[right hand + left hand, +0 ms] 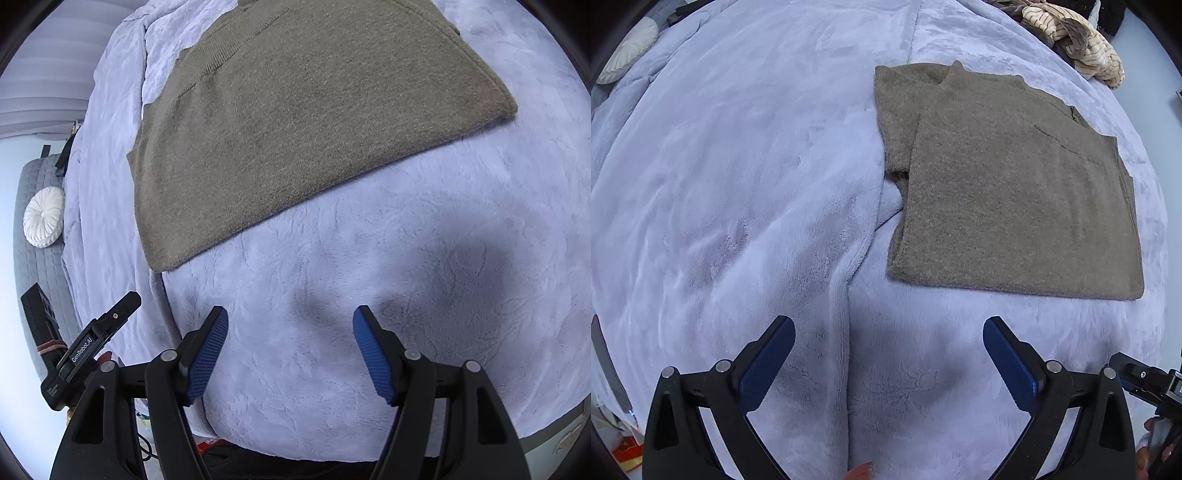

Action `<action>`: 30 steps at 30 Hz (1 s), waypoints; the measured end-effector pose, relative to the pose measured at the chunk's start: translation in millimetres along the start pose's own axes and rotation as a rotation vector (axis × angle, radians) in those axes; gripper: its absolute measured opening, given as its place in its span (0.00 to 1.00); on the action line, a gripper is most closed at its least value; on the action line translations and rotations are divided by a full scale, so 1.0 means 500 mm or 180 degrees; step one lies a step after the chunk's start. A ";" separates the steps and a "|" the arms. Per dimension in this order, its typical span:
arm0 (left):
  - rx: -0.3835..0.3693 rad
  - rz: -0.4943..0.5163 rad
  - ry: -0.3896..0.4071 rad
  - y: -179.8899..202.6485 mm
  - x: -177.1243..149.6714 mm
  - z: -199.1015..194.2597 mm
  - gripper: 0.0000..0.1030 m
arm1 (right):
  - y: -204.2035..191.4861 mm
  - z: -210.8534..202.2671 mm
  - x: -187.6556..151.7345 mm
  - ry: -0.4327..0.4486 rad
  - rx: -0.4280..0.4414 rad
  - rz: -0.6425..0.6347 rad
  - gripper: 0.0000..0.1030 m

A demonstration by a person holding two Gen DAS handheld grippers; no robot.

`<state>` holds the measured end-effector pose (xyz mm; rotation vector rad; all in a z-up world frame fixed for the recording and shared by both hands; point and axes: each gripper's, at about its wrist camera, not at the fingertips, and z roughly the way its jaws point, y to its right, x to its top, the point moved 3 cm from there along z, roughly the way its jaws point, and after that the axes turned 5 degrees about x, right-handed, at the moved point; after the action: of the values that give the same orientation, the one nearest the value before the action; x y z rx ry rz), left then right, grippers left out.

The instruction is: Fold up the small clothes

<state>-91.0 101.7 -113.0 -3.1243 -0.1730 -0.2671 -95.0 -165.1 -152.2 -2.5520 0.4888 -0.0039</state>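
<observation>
Now the olive-brown knit garment (1015, 192) is seen lying flat on the lavender plush blanket (720, 184) that covers the bed, already doubled over on itself, with one short sleeve left showing along its left side. Its long axis is judged to run away from both cameras, toward the far edge of the bed, and its near hem lies square across the front. From the left gripper (889, 332) the garment is found ahead and off to the right; from the right gripper (290, 321) it is found ahead and slightly left (295, 122), the near hem closer. The right side is therefore judged the nearer. Both sets of jaws are held wide apart, with nothing between the blue pads, and both are kept short of the hem, above bare blanket. A blanket seam (846, 332) is crossed beneath the left tool.
</observation>
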 end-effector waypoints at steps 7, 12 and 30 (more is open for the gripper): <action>0.0069 0.0058 0.0049 0.000 0.014 0.008 0.99 | -0.024 0.014 0.008 0.0045 0.0141 -0.0014 0.85; 0.0034 0.0052 -0.0038 -0.005 0.025 0.025 0.99 | -0.055 0.027 0.013 0.0109 0.0249 -0.0119 0.99; -0.0238 -0.0003 -0.0175 -0.039 0.101 0.090 0.99 | -0.094 0.139 0.041 -0.0129 0.0689 0.0233 0.99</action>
<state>-36.0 126.9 -149.2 -3.2077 -0.1687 -0.1924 -52.6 -99.7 -189.8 -2.3174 0.5355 0.0201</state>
